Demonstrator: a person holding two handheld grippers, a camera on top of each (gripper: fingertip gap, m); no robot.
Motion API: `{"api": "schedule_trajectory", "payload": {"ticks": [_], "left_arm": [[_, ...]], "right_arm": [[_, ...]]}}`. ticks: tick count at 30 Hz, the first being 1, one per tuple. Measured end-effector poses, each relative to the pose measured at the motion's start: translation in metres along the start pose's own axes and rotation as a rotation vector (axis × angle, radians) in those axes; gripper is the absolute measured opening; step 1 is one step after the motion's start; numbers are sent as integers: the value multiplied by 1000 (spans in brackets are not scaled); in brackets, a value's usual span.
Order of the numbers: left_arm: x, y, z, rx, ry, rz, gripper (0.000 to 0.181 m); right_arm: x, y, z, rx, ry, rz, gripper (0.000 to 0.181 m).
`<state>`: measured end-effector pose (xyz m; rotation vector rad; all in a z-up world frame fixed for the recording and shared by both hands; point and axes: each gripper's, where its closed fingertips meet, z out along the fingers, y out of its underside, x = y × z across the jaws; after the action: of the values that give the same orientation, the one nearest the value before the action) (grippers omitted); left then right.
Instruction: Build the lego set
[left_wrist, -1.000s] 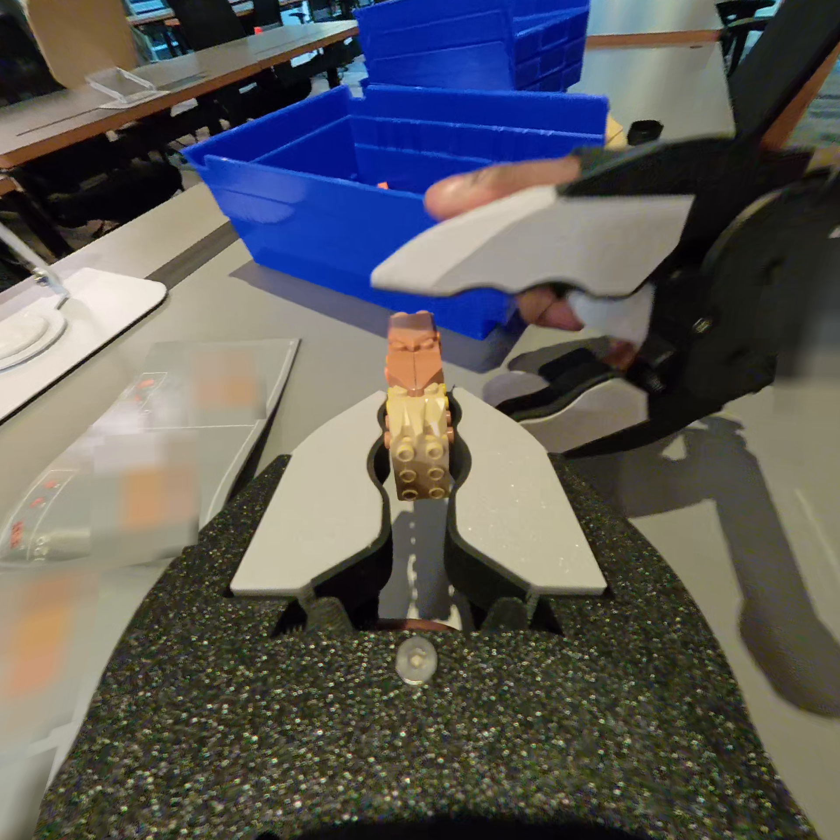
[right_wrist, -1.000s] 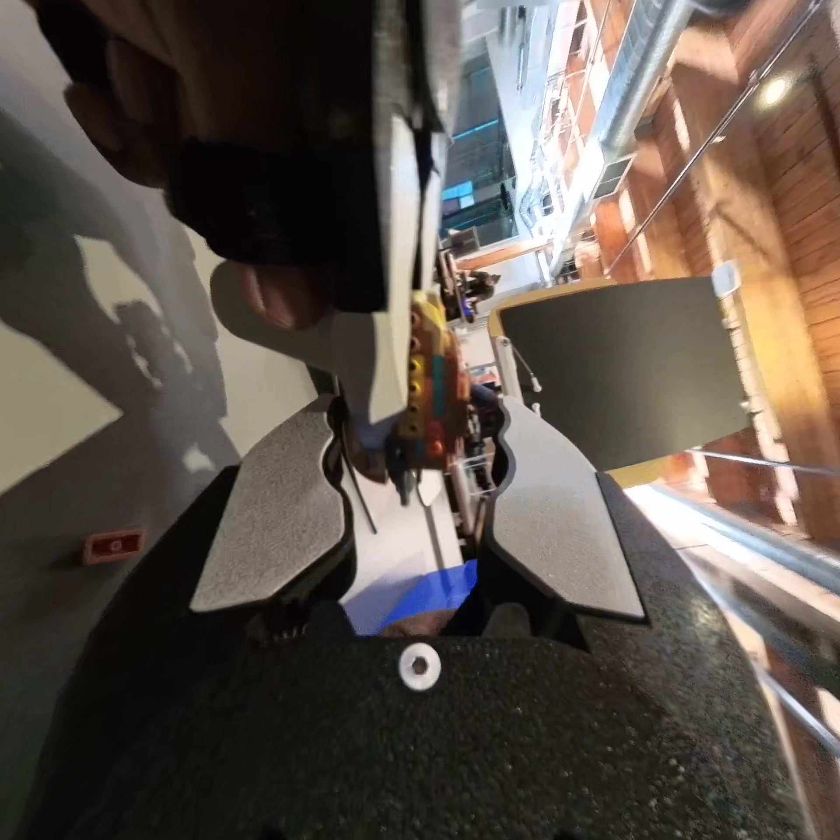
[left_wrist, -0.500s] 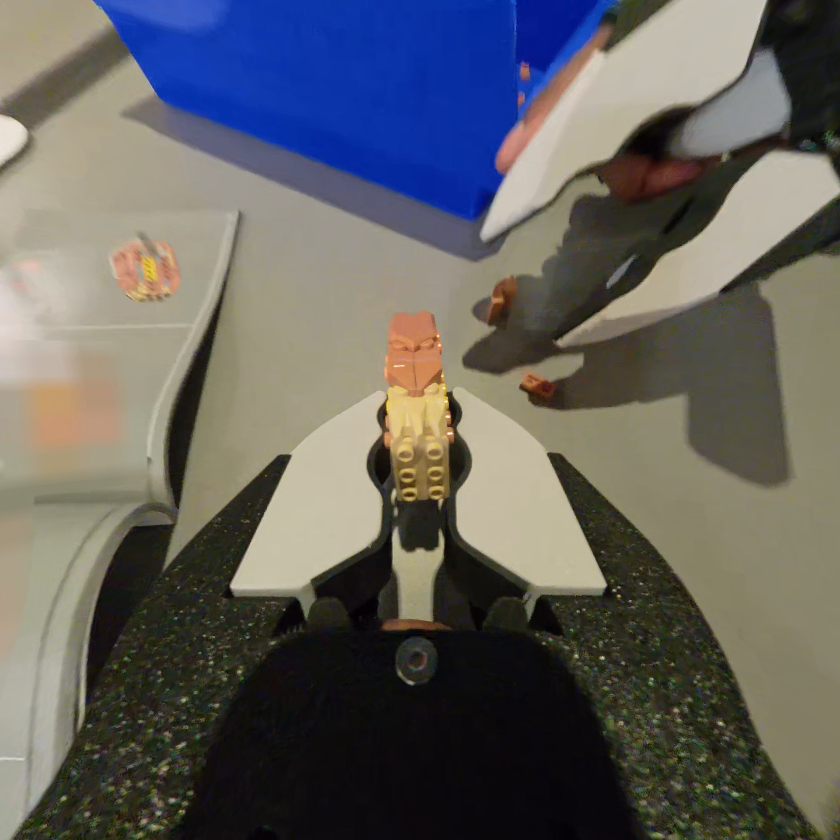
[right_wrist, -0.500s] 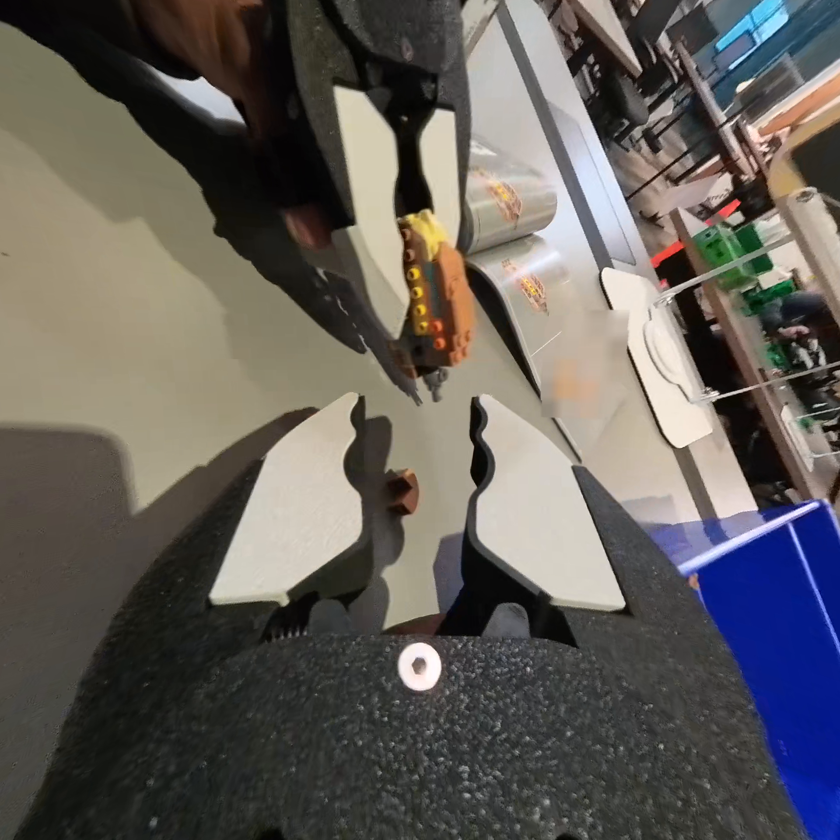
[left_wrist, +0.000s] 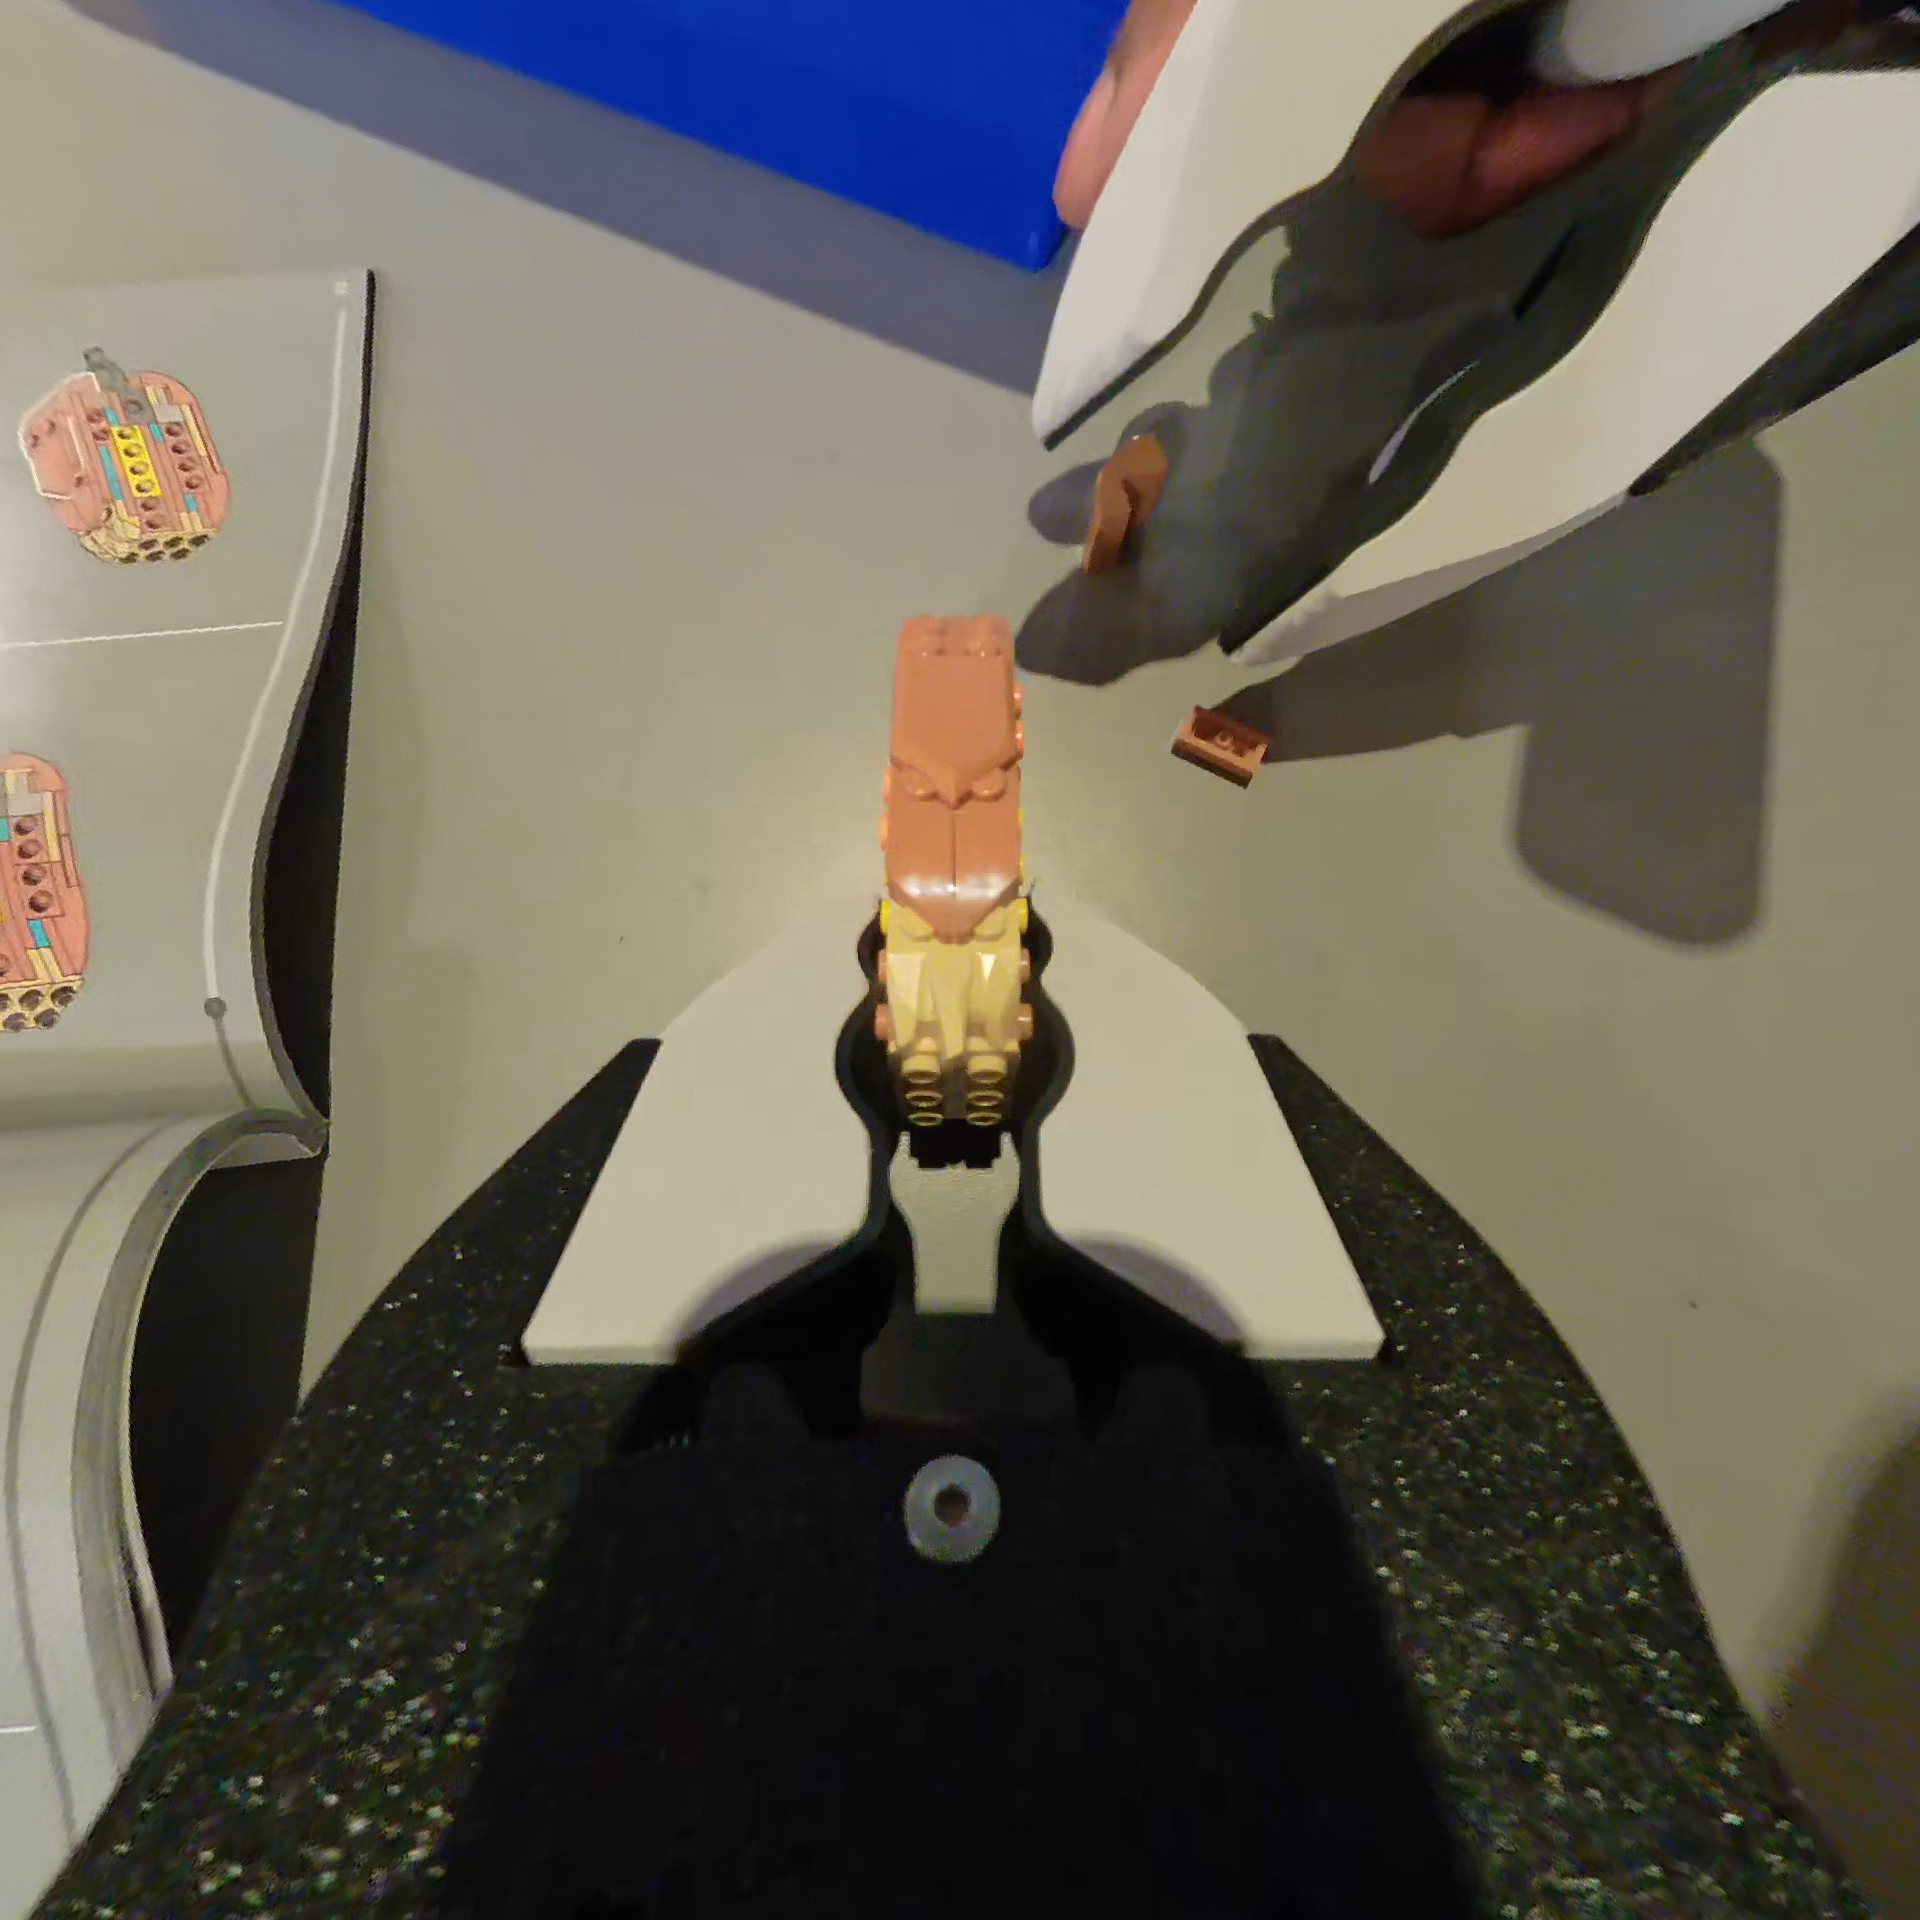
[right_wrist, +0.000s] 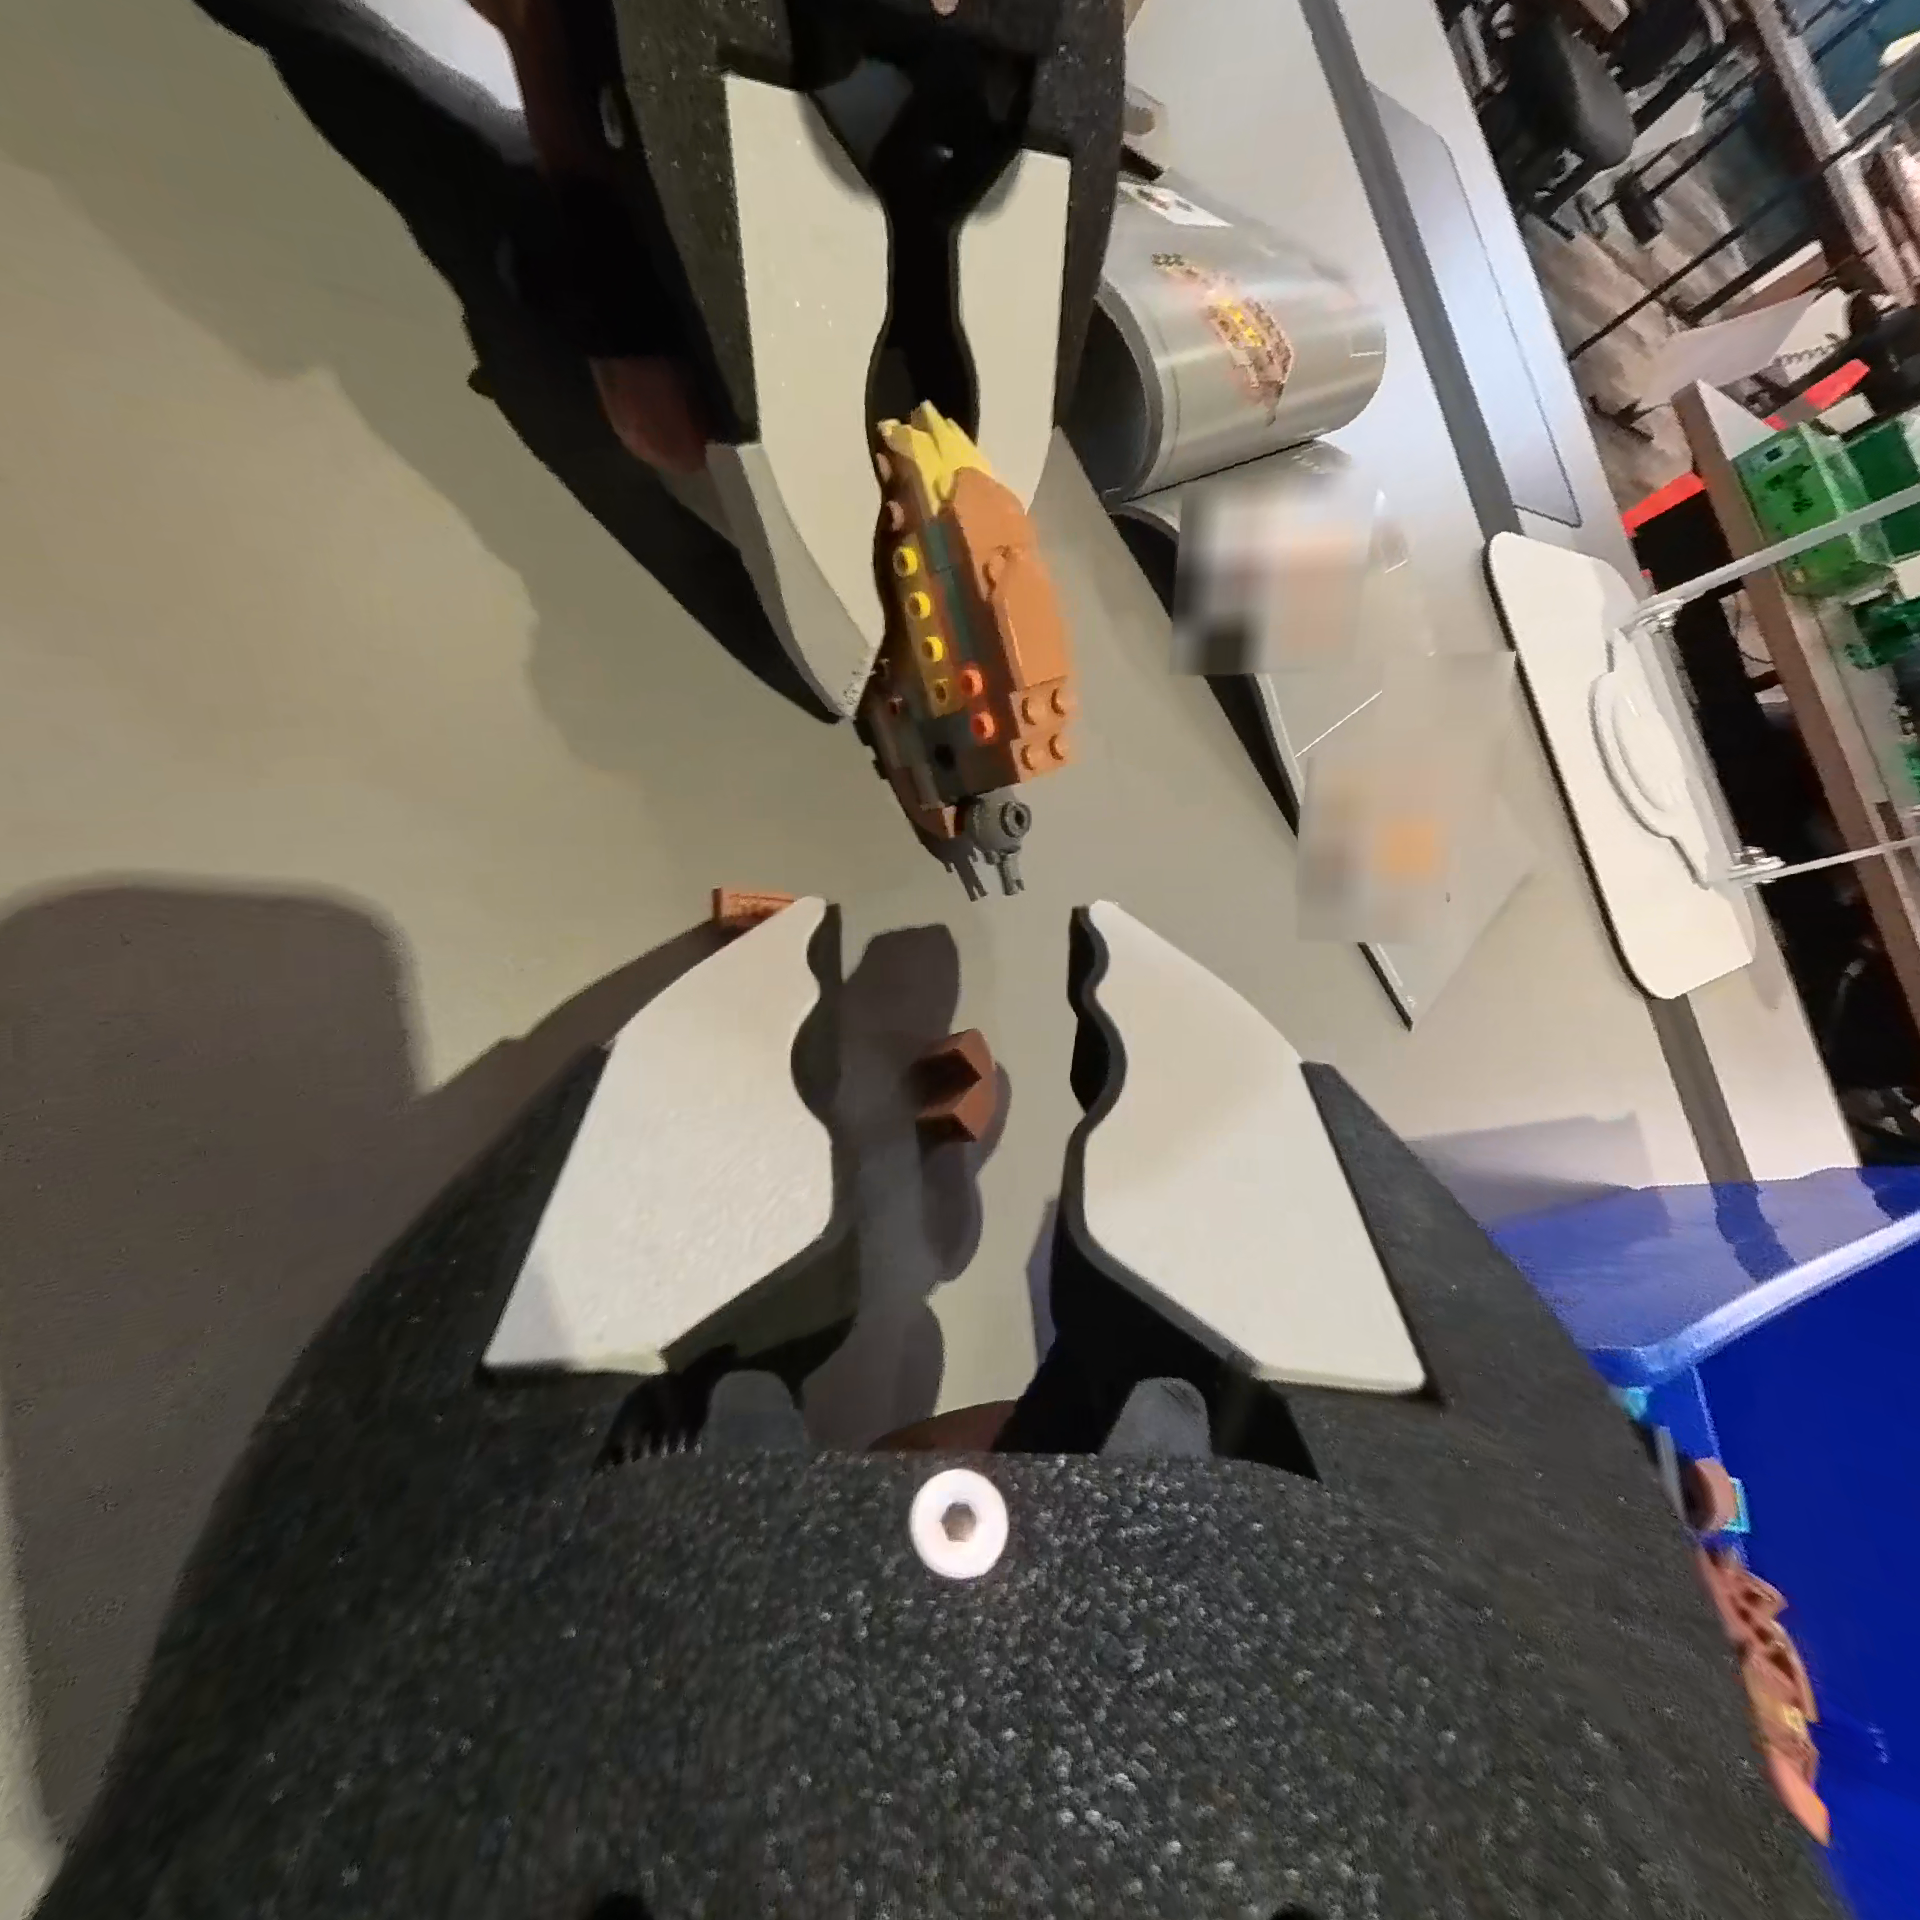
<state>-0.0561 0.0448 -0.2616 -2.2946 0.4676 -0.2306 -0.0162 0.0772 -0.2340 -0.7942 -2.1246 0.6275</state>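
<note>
The left claw (left_wrist: 953, 971) pinches the model (left_wrist: 954, 831) above the desk (left_wrist: 644, 644). The right claw (right_wrist: 951, 914) is spread over a brown brick (right_wrist: 951, 1086); a plate (left_wrist: 1221, 746) lies near, booklet (left_wrist: 156, 665) left, blue bin (right_wrist: 1787, 1403) far.

1. Under me is a plain grey table (left_wrist: 644, 644); shadows lie across it on my right side.
2. At its far edge stands a blue plastic bin (left_wrist: 790, 94); in my right view its wall (right_wrist: 1787, 1309) rises just beside me on the right.
3. A darker grey panel (right_wrist: 1455, 260) runs along the table top.
4. Past that lies a flat white board (right_wrist: 1558, 665) with rounded corners; a round raised disc (right_wrist: 1652, 758) sits on it.
5. A clear acrylic stand (right_wrist: 1787, 556) reaches over that board.
6. Beyond the table edge I make out green boxes (right_wrist: 1813, 488) on a shelf; they are too blurred to tell more.
7. Farther off are black chairs (right_wrist: 1569, 114), dim and small.
</note>
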Motion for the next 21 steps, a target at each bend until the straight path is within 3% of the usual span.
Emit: {"api": "schedule_trajectory", "payload": {"ticks": [7, 21], "left_arm": [[-3, 4, -3, -16, -6, -4, 23], [-2, 6, -4, -31, -10, 29, 33]], "right_arm": [[-16, 2, -2, -14, -139, 40, 41], [-26, 3, 0, -61, -224, 76, 39]]}}
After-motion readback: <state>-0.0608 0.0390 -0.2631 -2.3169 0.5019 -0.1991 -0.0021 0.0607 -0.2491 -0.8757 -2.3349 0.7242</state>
